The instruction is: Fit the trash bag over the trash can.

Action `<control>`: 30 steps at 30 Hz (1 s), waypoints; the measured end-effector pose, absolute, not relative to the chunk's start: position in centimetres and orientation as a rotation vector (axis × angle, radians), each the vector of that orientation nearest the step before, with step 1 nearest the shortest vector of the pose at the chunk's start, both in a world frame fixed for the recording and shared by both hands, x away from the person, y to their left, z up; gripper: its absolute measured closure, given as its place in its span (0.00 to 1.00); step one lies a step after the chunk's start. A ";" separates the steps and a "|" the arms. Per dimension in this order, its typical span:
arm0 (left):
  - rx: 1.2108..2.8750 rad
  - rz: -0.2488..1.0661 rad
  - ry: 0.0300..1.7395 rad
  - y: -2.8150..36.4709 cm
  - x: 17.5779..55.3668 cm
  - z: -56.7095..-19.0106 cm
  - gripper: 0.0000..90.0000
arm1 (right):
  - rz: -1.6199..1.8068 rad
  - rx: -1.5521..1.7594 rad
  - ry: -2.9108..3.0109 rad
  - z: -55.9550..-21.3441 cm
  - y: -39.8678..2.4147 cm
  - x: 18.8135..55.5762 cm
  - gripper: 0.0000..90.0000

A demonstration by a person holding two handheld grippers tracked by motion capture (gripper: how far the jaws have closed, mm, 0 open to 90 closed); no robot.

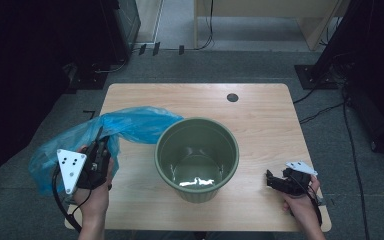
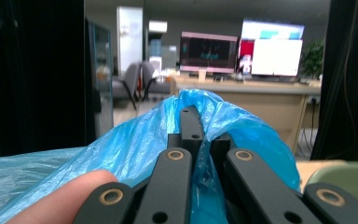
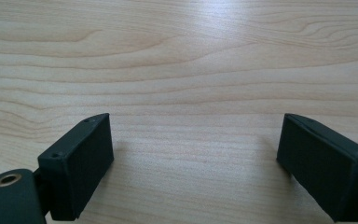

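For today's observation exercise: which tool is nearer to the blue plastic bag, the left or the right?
Left. The left tool is shut on the blue plastic bag, left of the green bin. The right tool rests open on the table across the bin, away from the bag.

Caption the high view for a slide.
Left tool shut on a blue plastic bag beside an empty green bin; right tool open over the wooden table.

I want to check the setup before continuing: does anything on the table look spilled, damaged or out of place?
Nothing stands out. The green bin stands upright on the wooden table, empty, with nothing spilled around it. The left gripper is shut on the blue plastic bag, which looks crumpled but whole. The right gripper is open.
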State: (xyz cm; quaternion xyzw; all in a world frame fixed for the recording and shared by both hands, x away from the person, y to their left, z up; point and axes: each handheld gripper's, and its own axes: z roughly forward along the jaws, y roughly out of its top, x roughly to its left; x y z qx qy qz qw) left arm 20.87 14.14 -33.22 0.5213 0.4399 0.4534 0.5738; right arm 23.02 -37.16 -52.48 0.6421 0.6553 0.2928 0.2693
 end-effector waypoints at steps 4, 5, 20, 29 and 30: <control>1.180 1.065 0.975 13.6 20.0 -31.3 1.00 | 0.790 1.734 1.763 -52.5 -37.1 23.0 0.12; 1.177 1.065 0.961 13.4 19.9 -31.0 1.00 | 0.790 1.735 1.763 -52.5 -37.1 23.0 0.12; 1.118 1.065 0.807 11.6 18.3 -25.4 1.00 | 0.790 1.734 1.763 -52.5 -37.1 23.0 0.12; 1.085 1.028 0.734 10.5 16.9 -23.7 1.00 | 0.789 1.733 1.764 -52.5 -37.1 23.0 0.12; 1.082 1.026 0.727 10.4 16.7 -23.5 1.00 | 0.790 1.734 1.763 -52.5 -37.1 23.0 0.12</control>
